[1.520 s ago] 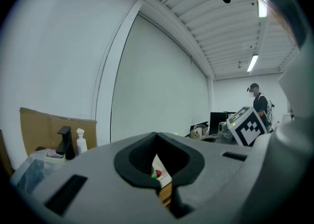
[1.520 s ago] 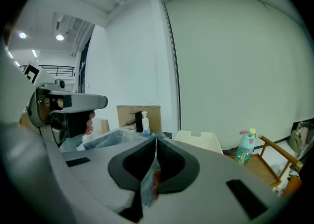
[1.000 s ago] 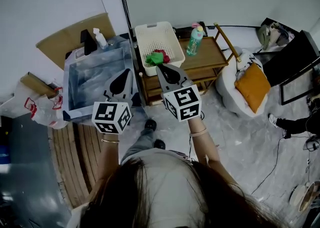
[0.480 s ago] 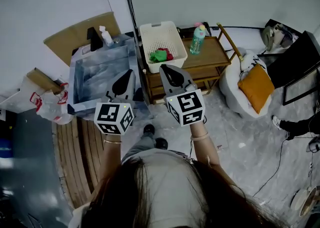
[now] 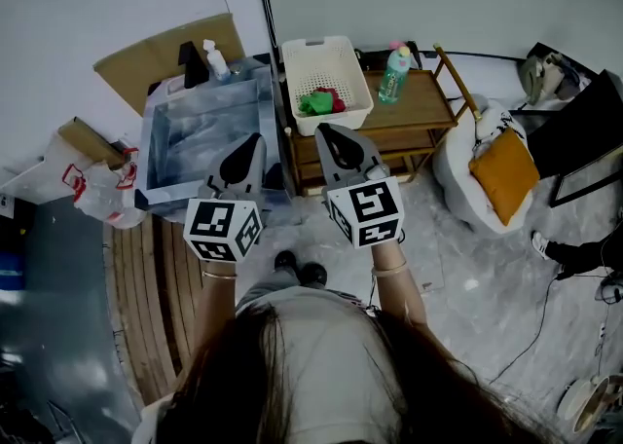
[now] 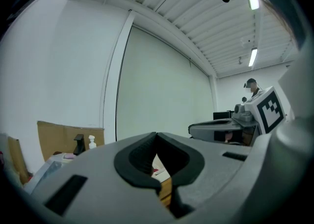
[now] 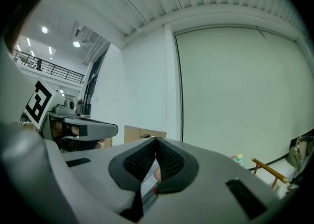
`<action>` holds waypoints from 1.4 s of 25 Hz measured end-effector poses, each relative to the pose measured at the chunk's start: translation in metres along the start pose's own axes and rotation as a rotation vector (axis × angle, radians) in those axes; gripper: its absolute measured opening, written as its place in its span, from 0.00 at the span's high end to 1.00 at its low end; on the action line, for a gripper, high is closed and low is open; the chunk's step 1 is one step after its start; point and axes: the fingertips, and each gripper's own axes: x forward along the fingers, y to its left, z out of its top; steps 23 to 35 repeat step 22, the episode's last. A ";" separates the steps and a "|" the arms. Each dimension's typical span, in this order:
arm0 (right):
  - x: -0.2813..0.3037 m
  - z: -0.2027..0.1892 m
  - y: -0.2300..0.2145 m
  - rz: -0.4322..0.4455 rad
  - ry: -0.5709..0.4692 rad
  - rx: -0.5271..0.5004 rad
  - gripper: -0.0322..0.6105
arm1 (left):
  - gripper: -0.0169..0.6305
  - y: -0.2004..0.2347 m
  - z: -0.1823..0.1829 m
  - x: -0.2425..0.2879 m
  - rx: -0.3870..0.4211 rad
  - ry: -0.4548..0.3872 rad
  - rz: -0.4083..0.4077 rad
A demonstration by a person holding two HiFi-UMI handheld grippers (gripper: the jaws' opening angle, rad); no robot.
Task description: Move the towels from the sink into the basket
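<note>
Since the sink [image 5: 200, 140] at the left looks bare, the left gripper [image 5: 253, 143] hangs level before it, jaws together on nothing. The right gripper [image 5: 328, 132], likewise closed and empty, points toward the basket [image 5: 359, 78], where the green and red towels [image 5: 320, 101] already lie. The job seems done.

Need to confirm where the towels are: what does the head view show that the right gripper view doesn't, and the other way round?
Head view only: the sink, and the white basket on the wooden cart, with green and red towels inside it. Right gripper view only: a close look at the right gripper, jaws together with nothing gripped, plus ceiling lights. Both: the left gripper and the green bottle.
</note>
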 end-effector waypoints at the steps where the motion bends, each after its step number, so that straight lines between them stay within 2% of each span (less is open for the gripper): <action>1: 0.001 0.000 0.000 0.002 -0.001 0.003 0.91 | 0.96 0.001 -0.001 0.000 -0.001 0.002 0.000; 6: 0.003 -0.004 0.004 0.015 0.006 -0.001 0.91 | 0.96 0.003 -0.002 0.002 -0.005 0.006 -0.004; 14: 0.013 -0.006 0.004 -0.018 0.019 -0.043 0.91 | 0.96 0.010 -0.003 0.011 -0.014 0.008 -0.031; 22: 0.044 -0.004 0.008 -0.038 0.020 -0.066 0.91 | 0.96 0.037 0.000 0.026 -0.016 -0.010 -0.065; 35: 0.044 -0.004 0.008 -0.038 0.020 -0.066 0.91 | 0.96 0.037 0.000 0.026 -0.016 -0.010 -0.065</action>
